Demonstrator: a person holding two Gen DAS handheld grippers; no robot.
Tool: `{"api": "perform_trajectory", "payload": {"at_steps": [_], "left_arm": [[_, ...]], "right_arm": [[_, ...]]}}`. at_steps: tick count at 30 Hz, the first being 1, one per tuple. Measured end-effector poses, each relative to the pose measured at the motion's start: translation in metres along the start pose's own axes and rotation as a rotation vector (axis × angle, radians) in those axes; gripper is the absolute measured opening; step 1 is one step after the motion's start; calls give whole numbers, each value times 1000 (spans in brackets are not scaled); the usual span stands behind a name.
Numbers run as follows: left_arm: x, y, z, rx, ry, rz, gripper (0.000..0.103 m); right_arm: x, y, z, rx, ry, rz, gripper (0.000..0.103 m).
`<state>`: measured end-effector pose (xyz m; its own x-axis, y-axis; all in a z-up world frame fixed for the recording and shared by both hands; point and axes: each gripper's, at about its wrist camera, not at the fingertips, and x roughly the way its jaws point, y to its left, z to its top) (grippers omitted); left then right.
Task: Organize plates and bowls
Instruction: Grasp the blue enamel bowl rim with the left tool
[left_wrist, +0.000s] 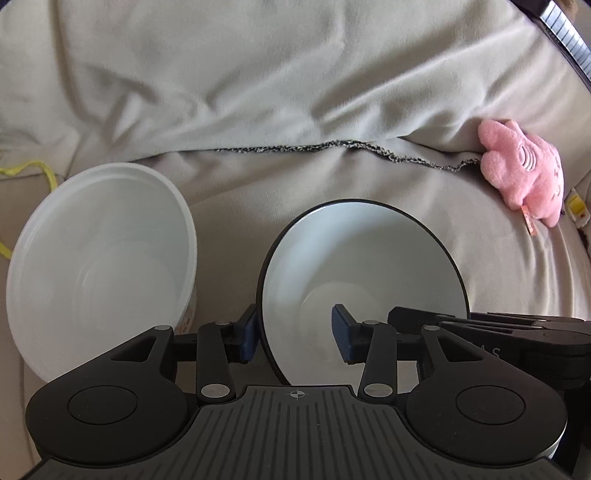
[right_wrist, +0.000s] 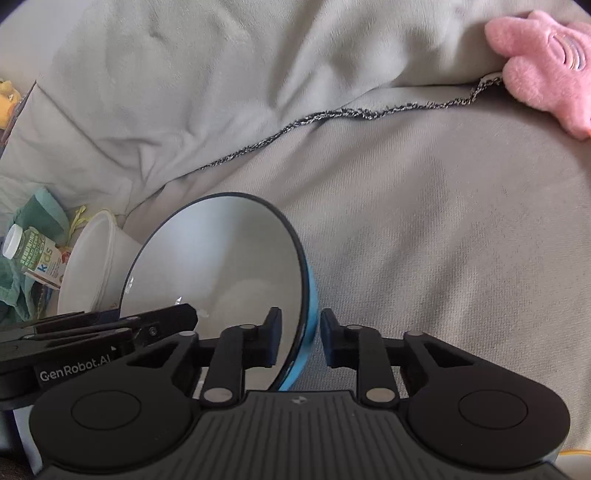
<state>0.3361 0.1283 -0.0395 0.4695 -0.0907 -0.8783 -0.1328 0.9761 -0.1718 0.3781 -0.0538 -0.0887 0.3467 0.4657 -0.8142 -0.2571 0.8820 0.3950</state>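
Rumpled grey blanket (right_wrist: 406, 221) under blue bowl (right_wrist: 221, 266); right jaws tight on its rim, left jaws wide

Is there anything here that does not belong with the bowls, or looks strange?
Yes. A pink plush toy lies on the grey blanket behind the blue bowl, and a small bottle lies tipped on green cloth beside the white bowl. Neither is tableware.

You had everything on that beige blanket-covered couch (left_wrist: 369, 177): white bowl (left_wrist: 99, 258) left of your left gripper, blue bowl (left_wrist: 362, 266) ahead, pink plush (left_wrist: 524, 173) far right.
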Motion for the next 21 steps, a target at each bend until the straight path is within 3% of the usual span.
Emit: {"api": "perform_trajectory", "payload": {"at_steps": [4,9,14,21], "left_arm": [[9,-13,2,-14,35,-45,48],[23,-45,2,38,50,-104,47],[36,-66,7,103,87,-61,47],[49,-66,5,109,193,-40,39]], "right_arm": [[-16,-6,-3,-30,-41,-42,19],[-31,-42,-14,10,-62,-69,19],[-26,-65,-19,66,-58,-52,18],[-15,-67,-20,92,-24,-33,18]]}}
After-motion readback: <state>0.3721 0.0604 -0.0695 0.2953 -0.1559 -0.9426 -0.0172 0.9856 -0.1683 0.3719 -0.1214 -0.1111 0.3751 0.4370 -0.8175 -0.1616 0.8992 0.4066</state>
